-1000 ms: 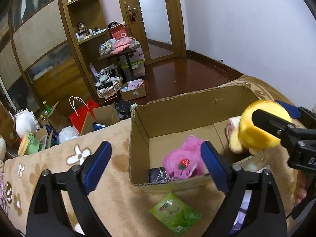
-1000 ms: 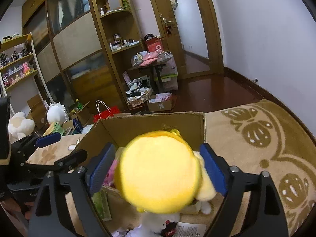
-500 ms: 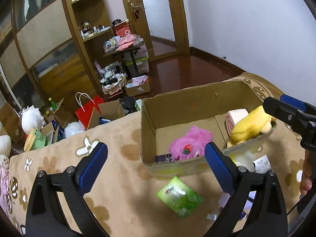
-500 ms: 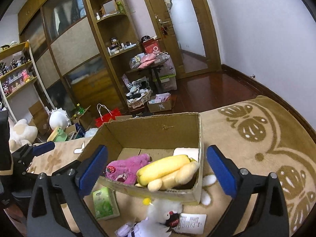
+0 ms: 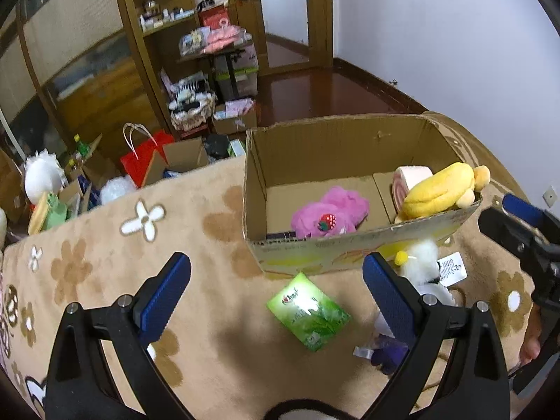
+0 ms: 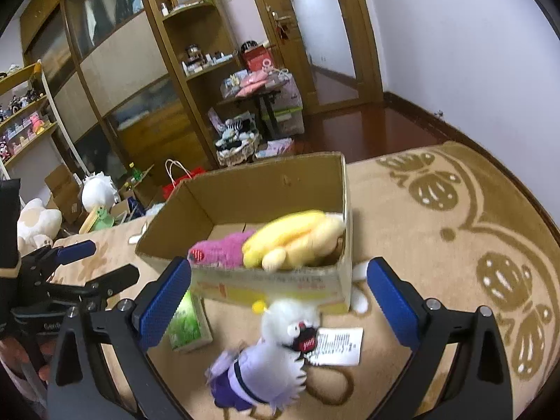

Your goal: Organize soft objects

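Observation:
An open cardboard box stands on a beige patterned blanket. Inside lie a pink plush, a yellow plush against the box's right wall, and a pink-and-white roll. A white plush with purple clothes and a tag lies on the blanket in front of the box. A green packet lies beside it. My left gripper is open and empty above the packet. My right gripper is open and empty above the white plush.
The blanket stretches right of the box. Beyond its far edge are shelves, a red bag, small cartons, baskets and plush toys on the floor. A door stands at the back.
My right gripper opened and dropped the yellow plush into the box, then drew back and down toward the white plush. My left gripper also drew back from the box.

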The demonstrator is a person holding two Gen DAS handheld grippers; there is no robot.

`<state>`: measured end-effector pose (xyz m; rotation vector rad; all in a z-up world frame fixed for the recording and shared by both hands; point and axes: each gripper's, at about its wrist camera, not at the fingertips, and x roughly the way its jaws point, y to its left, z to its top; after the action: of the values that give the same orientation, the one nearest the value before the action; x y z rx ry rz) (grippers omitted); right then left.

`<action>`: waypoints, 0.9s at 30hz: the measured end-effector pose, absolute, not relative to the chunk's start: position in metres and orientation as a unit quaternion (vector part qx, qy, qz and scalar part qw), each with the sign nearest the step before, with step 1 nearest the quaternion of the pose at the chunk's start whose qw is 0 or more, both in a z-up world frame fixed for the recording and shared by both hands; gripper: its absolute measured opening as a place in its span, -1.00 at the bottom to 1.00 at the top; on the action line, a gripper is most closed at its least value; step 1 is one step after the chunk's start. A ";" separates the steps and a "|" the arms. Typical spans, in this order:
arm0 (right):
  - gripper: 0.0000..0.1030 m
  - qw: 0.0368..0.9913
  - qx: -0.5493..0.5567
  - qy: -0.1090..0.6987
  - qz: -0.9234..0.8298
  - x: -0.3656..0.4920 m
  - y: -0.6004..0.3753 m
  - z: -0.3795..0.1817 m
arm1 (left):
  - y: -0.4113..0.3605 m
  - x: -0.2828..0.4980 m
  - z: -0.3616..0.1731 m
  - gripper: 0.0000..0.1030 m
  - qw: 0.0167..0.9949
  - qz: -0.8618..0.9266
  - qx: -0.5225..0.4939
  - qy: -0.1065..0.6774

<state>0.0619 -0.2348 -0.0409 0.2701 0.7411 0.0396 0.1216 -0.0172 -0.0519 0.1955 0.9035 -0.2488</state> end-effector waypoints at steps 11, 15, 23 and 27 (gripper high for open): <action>1.00 0.896 0.130 0.424 0.012 0.055 -0.227 -0.071 | -0.021 0.139 -0.087 0.90 0.850 -0.120 0.073 0.508; 1.00 0.888 0.130 0.440 0.011 0.055 -0.227 -0.081 | -0.022 0.142 -0.097 0.90 0.841 -0.115 0.074 0.524; 1.00 0.871 0.129 0.475 -0.002 0.058 -0.230 -0.104 | -0.023 0.152 -0.114 0.90 0.825 -0.108 0.063 0.551; 1.00 0.862 0.136 0.488 -0.007 0.059 -0.232 -0.111 | -0.025 0.156 -0.120 0.90 0.817 -0.110 0.068 0.562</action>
<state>0.0587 -0.2315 -0.1114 0.2859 1.0226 -0.0154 0.1563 -0.0254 -0.1204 0.1446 1.1992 -0.2347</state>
